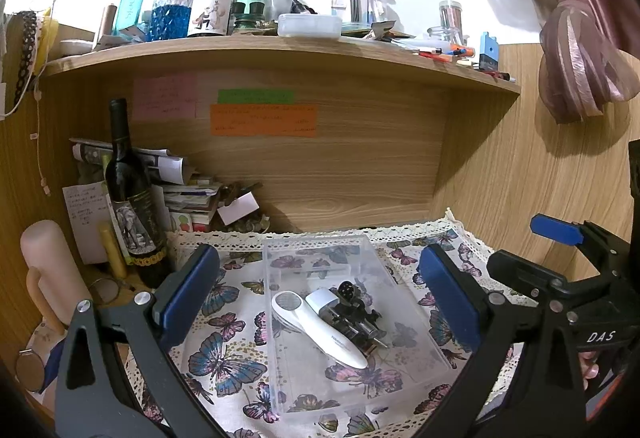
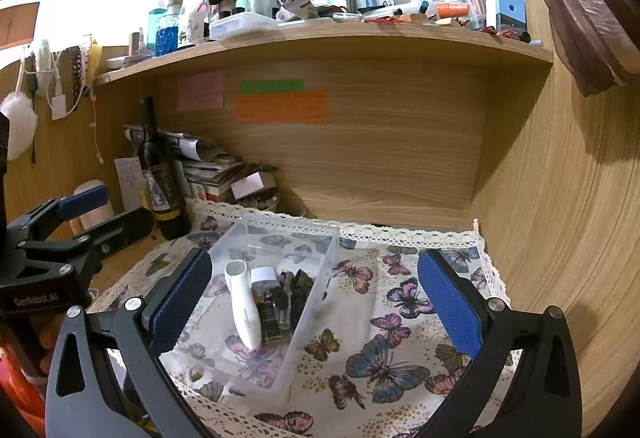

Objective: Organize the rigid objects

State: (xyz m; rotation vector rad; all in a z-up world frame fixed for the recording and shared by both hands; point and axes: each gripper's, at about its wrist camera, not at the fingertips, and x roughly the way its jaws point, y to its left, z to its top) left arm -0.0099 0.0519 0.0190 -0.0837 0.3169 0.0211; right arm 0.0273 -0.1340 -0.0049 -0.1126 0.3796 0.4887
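A clear plastic box (image 1: 320,250) (image 2: 316,278) sits on a butterfly-print cloth (image 1: 224,354) (image 2: 384,358). Inside it lie a white handheld device (image 1: 320,322) (image 2: 245,310), a small white-capped item (image 2: 266,278) and dark metal parts (image 1: 356,310) (image 2: 290,294). My left gripper (image 1: 320,298) is open and empty, its pads either side of the box. My right gripper (image 2: 316,298) is open and empty above the box's right side. The right gripper also shows at the right edge of the left wrist view (image 1: 560,238), the left gripper at the left of the right wrist view (image 2: 88,214).
A dark wine bottle (image 1: 132,198) (image 2: 160,174) stands left of the cloth beside stacked papers (image 1: 180,186). A pink cylinder (image 1: 52,270) stands at far left. A cluttered wooden shelf (image 1: 280,54) (image 2: 320,38) overhangs the desk. A wooden wall (image 2: 560,198) closes the right.
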